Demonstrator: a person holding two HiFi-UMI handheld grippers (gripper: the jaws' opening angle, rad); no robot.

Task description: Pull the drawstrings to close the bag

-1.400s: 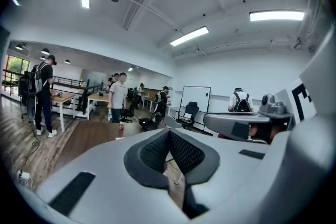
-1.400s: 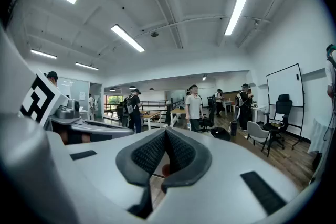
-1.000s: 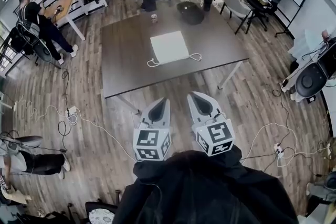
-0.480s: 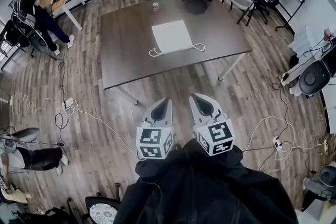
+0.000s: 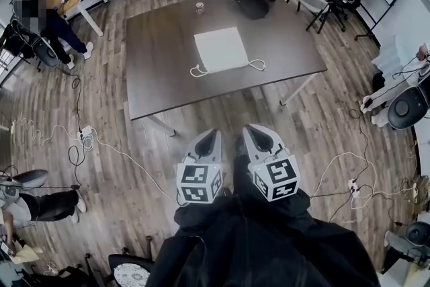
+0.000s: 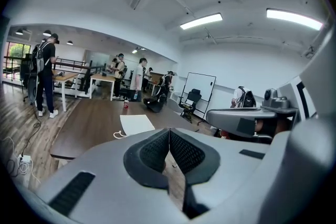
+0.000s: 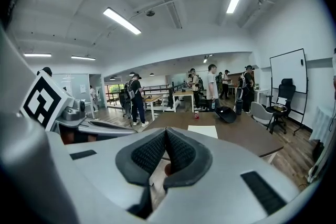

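From where I stand, both tools are held over the wood floor, short of the table's near edge. The left gripper has its jaws pressed together on nothing, and so does the right gripper. Each carries a cube printed with black-and-white square markers. The white bag lies flat mid-table, well apart from both. Its drawstring loops trail from the near corners onto bare tabletop. A black pouch and a small can sit at the far edge.
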